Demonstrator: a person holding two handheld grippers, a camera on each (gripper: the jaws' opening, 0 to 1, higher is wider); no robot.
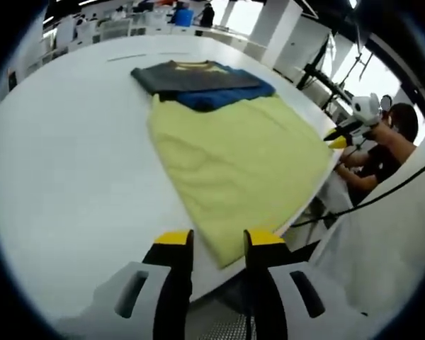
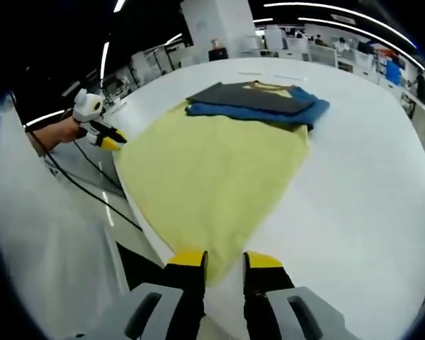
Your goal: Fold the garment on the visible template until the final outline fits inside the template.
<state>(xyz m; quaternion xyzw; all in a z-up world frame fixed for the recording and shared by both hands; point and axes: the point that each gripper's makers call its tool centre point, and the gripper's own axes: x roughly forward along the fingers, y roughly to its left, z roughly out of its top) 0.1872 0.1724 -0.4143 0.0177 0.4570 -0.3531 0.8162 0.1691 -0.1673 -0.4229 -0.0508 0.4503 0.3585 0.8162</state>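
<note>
You've got a big white table (image 1: 71,163) taking up most of the left gripper view, and most of the right gripper view too. On it lies the pale yellow template (image 1: 241,163), a flat sheet with one corner running right up to the table's near edge, just in front of your jaws. It looks smooth with only soft ripples.

The garment (image 1: 198,81) sits at the far end of the template, overlapping its far edge. It's folded into a compact, roughly rectangular stack: dark grey on top, blue layer poking out underneath along the near and right side, with a thin yellow trim at the collar end. In the right gripper view the garment (image 2: 258,103) partly hangs past the template (image 2: 205,177) onto bare table, so the outline isn't fully inside it.

Your left gripper (image 1: 218,244) hovers at the near corner of the template, jaws apart, nothing between them. Your right gripper (image 2: 227,265) is the same deal: jaws parted, empty, at the template's near tip.

Background is an office-type room with desks, can't make out much more
</note>
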